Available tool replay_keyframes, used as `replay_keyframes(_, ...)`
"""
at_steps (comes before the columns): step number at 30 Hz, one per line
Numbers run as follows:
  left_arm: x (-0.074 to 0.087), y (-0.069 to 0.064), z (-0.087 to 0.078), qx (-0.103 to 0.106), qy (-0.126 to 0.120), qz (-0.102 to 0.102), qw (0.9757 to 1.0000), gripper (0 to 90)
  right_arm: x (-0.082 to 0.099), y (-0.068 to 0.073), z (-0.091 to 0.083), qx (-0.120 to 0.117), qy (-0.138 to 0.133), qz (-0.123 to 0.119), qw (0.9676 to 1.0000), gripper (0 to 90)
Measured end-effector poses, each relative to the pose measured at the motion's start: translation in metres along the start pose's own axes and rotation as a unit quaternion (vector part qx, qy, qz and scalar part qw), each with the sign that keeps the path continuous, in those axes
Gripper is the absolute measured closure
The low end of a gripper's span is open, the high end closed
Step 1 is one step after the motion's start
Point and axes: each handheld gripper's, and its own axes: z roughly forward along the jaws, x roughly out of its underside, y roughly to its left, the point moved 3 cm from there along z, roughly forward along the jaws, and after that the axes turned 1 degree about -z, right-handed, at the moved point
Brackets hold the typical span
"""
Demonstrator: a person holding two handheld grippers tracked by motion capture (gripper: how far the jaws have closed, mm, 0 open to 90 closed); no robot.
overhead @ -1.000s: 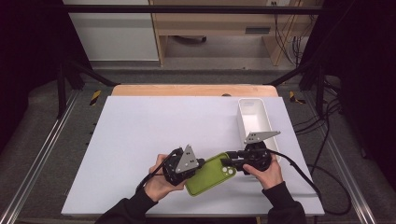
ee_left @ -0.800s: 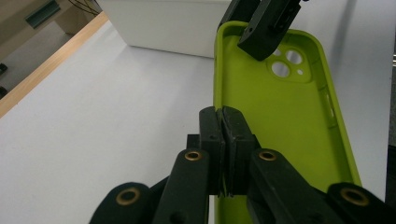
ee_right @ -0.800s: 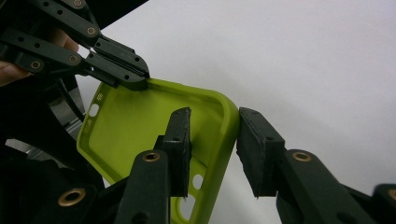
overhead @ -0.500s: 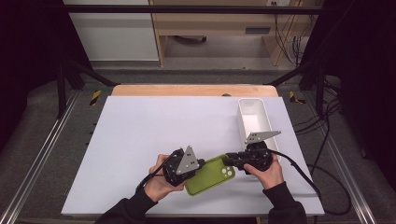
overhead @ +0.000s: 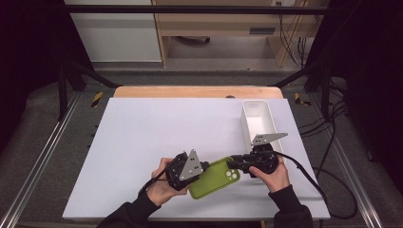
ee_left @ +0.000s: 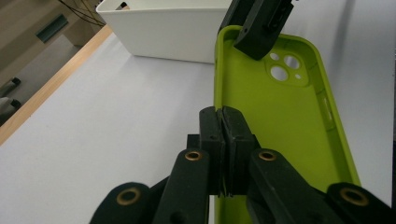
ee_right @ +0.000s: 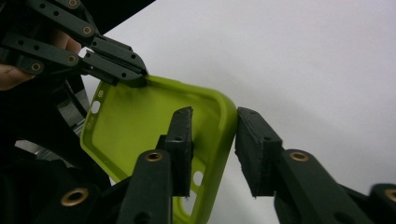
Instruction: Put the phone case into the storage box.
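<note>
At the near edge of the white tabletop, a soft lime-green phone case is being held up between two hands. The left claw is clenching the case's long side wall. The right claw is straddling the camera-hole end, its jaws having just widened, pads not pressing. Farther right, a white rectangular plastic bin is sitting.

Phone case on table near front edge; bin behind it, toward right.
</note>
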Motion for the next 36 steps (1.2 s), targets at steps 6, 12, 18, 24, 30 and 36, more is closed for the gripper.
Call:
replay_keyframes(6,-0.0001,0.0001,-0.0005,-0.001,-0.002,0.0,1.0,88.2,0.0001,-0.0001,0.0,-0.001,0.002,0.001,1.0,67.8)
replay_keyframes(12,-0.0002,-0.0006,-0.0002,0.001,-0.003,0.002,1.0,88.2,0.0014,-0.0021,-0.002,-0.002,0.005,0.01,0.9999,74.8)
replay_keyframes(18,-0.0001,-0.001,0.0,0.001,-0.001,0.007,1.0,88.1,0.0018,-0.0021,-0.0034,0.003,0.009,0.01,0.9999,78.9)
replay_keyframes(24,-0.0002,-0.003,0.0013,0.002,0.001,0.01,1.0,88.0,0.0022,-0.0018,-0.0044,0.006,0.015,0.01,0.9998,80.0)
replay_keyframes(30,0.0001,-0.0045,0.004,0.006,0.002,0.008,0.9999,87.1,0.0021,-0.0008,-0.0065,0.013,0.017,0.012,0.9997,80.4)
replay_keyframes(36,0.0005,-0.003,0.0054,0.008,-0.003,-0.002,1.0,84.0,0.0014,-0.0008,-0.0076,0.021,0.01,0.008,0.9997,80.7)
